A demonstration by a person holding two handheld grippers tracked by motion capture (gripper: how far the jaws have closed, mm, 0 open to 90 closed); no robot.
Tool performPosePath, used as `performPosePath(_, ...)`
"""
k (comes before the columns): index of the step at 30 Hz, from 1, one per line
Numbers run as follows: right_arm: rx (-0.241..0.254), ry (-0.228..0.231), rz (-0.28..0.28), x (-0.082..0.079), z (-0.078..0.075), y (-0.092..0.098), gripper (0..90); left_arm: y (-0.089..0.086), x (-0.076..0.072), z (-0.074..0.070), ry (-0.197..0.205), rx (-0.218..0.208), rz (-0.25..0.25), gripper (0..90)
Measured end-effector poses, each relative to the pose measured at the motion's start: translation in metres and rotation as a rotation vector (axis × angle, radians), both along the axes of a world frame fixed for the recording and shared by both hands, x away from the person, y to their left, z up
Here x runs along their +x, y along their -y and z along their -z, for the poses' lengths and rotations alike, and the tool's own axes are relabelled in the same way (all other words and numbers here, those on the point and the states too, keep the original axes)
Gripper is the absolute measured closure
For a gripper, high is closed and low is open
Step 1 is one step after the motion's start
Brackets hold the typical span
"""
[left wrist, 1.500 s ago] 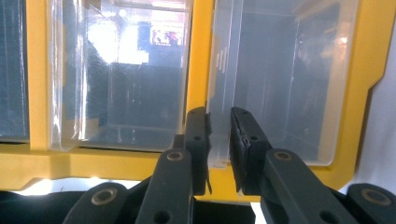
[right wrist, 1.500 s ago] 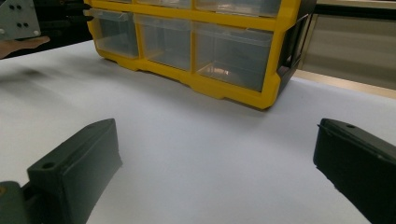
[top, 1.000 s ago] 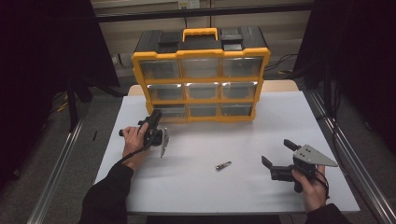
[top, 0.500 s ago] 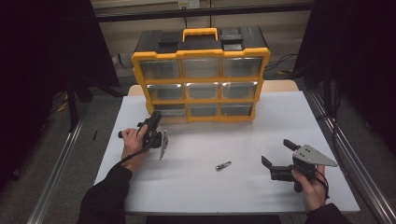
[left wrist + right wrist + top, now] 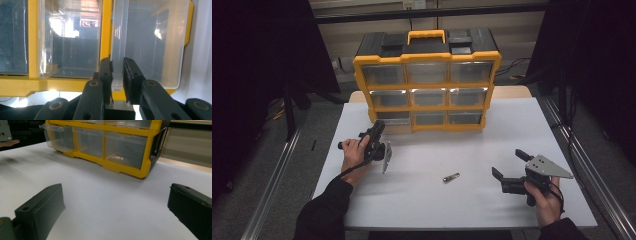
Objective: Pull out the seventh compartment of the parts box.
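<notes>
- High view: the left gripper (image 5: 379, 129) reaches into the bottom-left drawer (image 5: 394, 118) of the yellow organizer (image 5: 427, 100), which stands at the far edge of the white table (image 5: 462, 210).
- Left gripper view: the jaws stand narrow, nipping the drawer's (image 5: 150, 37) clear front lip between the pads (image 5: 106, 72) – a slim sliver of plastic, nothing more.
- Right gripper view: that same drawer (image 5: 53, 136) juts out a little from its row, so it looks partly drawn.
- Right gripper (image 5: 508, 162) sits low over the table at the near right, jaws spread wide and empty, well apart from the organizer.
- A small metal piece (image 5: 451, 177) lies on the table between the two hands; too small to name surely.
- Handling, as I judge it: the drawer is thin clear plastic – light, stiff but brittle, and smooth enough to slip from hard pads. It appears empty, so little weight to fight.
- Best hold is the front lip, near its middle, pulled straight along the runners; an off-centre or twisted pull would likely jam it or flex the lip.
- The organizer itself seems light enough to slide or tip if the drawer sticks.
</notes>
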State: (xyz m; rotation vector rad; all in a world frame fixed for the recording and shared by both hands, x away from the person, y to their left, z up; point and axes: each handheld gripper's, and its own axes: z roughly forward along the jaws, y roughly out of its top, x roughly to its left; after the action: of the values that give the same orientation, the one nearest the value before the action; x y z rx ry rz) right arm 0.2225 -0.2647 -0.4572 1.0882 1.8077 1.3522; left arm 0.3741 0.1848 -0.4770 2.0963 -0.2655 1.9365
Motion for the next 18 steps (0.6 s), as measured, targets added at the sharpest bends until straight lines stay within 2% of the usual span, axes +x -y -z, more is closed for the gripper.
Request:
performPosePath(2, 0.000, 0.000, 0.000, -0.0001, 0.0000, -0.0001, 0.3, -0.0001, 0.0004, -0.0007, -0.021, 0.003, 0.004, 78.4)
performPosePath(3, 0.000, 0.001, 0.001, -0.0001, 0.0000, -0.0001, 0.3, 0.0005, -0.0004, -0.0018, -0.027, 0.027, -0.011, 78.4)
performPosePath(4, 0.000, 0.000, 0.000, 0.0000, 0.0000, -0.0002, 0.2, 0.0004, -0.0003, -0.0006, -0.006, 0.004, -0.001, 78.4)
performPosePath(5, 0.000, 0.000, 0.000, 0.0000, 0.0000, -0.0002, 0.2, 0.0000, 0.0000, -0.0002, -0.015, 0.000, 0.004, 78.4)
performPosePath(8, 0.001, 0.002, 0.004, 0.0000, -0.0001, 0.0001, 0.2, 0.0003, -0.0013, -0.0009, -0.004, 0.009, -0.005, 78.5)
performPosePath(9, 0.001, 0.002, 0.003, 0.0000, 0.0000, 0.0001, 0.2, 0.0007, 0.0005, 0.0013, -0.006, -0.031, 0.024, 78.5)
performPosePath(10, 0.001, 0.002, 0.003, 0.0000, 0.0000, 0.0001, 0.2, 0.0007, 0.0005, 0.0013, -0.006, -0.031, 0.024, 78.5)
performPosePath(11, 0.002, 0.002, 0.003, 0.0000, -0.0001, 0.0001, 0.2, -0.0001, -0.0025, -0.0014, -0.009, 0.013, -0.011, 78.5)
performPosePath(14, 0.003, 0.002, 0.002, -0.0001, -0.0001, 0.0003, 0.2, -0.0004, -0.0022, -0.0017, -0.016, 0.004, 0.010, 78.4)
performPosePath(15, 0.003, 0.001, 0.003, -0.0002, -0.0001, 0.0002, 0.2, -0.0008, -0.0046, -0.0019, -0.028, 0.015, -0.009, 78.5)
performPosePath(16, 0.004, 0.001, 0.002, -0.0003, -0.0001, 0.0002, 0.2, 0.0000, -0.0034, 0.0004, -0.011, -0.032, 0.025, 78.5)
performPosePath(17, 0.004, 0.001, 0.002, -0.0003, -0.0001, 0.0002, 0.2, 0.0000, -0.0034, 0.0004, -0.011, -0.032, 0.025, 78.5)
performPosePath(18, 0.003, 0.000, 0.002, -0.0004, -0.0001, 0.0001, 0.2, -0.0007, -0.0061, -0.0014, -0.029, 0.002, -0.003, 78.5)
